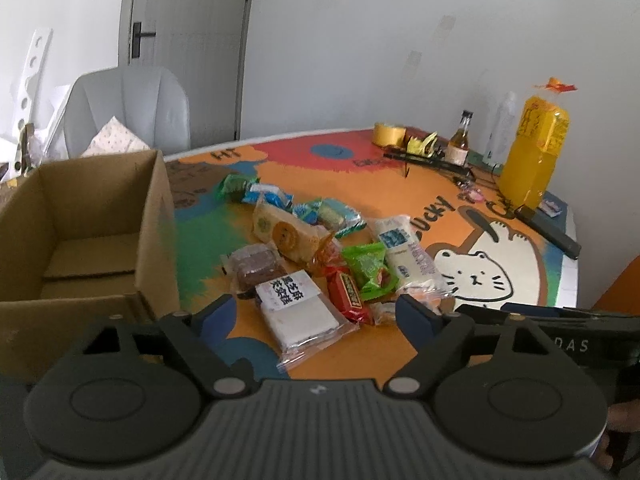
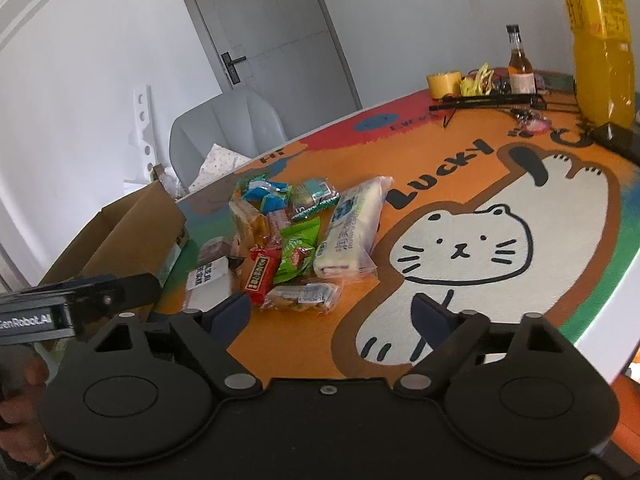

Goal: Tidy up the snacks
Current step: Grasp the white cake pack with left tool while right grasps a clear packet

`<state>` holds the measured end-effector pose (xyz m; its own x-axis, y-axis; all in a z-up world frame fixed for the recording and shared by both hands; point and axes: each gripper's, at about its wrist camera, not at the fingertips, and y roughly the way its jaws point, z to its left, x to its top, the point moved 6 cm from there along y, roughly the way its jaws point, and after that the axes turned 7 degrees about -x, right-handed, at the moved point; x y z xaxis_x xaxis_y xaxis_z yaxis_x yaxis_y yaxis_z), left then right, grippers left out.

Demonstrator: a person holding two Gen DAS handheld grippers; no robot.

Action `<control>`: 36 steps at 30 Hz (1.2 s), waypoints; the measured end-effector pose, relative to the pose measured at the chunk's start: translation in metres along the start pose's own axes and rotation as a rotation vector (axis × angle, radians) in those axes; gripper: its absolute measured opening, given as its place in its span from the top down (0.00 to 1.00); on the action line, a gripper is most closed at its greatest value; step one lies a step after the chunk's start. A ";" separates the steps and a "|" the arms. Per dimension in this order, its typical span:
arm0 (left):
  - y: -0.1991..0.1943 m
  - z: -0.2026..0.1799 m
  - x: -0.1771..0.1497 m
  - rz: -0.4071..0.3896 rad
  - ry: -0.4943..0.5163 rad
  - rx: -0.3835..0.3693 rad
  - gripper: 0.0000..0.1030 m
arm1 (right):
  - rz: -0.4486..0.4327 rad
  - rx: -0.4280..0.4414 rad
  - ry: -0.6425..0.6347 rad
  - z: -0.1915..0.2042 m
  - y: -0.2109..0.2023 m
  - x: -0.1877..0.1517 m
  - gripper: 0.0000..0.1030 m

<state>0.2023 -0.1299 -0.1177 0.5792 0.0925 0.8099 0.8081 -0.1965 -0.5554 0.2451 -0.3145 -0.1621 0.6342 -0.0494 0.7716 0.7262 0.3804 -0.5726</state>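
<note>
**Both tongs over the pile, nothing picked yet**

Tongs first: my left tongs [image 1: 316,314] stand wide apart with nothing gripped, the flat clear-wrapped white cake with the black-lettered label [image 1: 298,314] lying on the mat between the tips, untouched. My right tongs [image 2: 336,312] are just as wide and empty, hanging near the clear packet of small biscuits [image 2: 302,298].

As I judge it, the sorting has barely begun. The open brown cardboard box [image 1: 156,216] at the left shows only its bare floor flaps — no snack inside that I can see. The whole heap of wrapped snacks [image 1: 320,240] sits loose beside it: green, blue, red and clear packets, some overlapping, plus the long white roll cake in a clear sleeve [image 2: 352,224]. All of it is left to move.

They lie on a tabletop [image 2: 600,312] covered by an orange mat with a white cartoon cat. At the far edge stand a tall orange drink bottle [image 1: 534,148], a small amber glass bottle [image 1: 460,140] and a yellow tape roll [image 1: 389,134] — clutter, well apart from the pile. Behind are a grey chair [image 1: 128,108], white walls and a closed door [image 1: 188,40].
</note>
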 end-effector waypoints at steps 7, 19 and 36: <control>0.031 0.003 -0.003 0.041 -0.023 0.016 0.24 | 0.022 0.025 0.011 -0.002 0.022 0.000 0.30; 0.069 0.013 -0.011 0.097 -0.049 0.061 0.24 | 0.024 0.091 0.015 0.005 0.048 0.011 0.45; 0.057 0.033 -0.019 0.102 -0.079 0.072 0.54 | 0.047 0.081 -0.123 0.033 0.047 -0.009 0.58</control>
<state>0.2410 -0.1102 -0.1706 0.6634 0.1524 0.7326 0.7483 -0.1383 -0.6488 0.2647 -0.2656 -0.1862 0.6262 0.0817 0.7753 0.6697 0.4528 -0.5886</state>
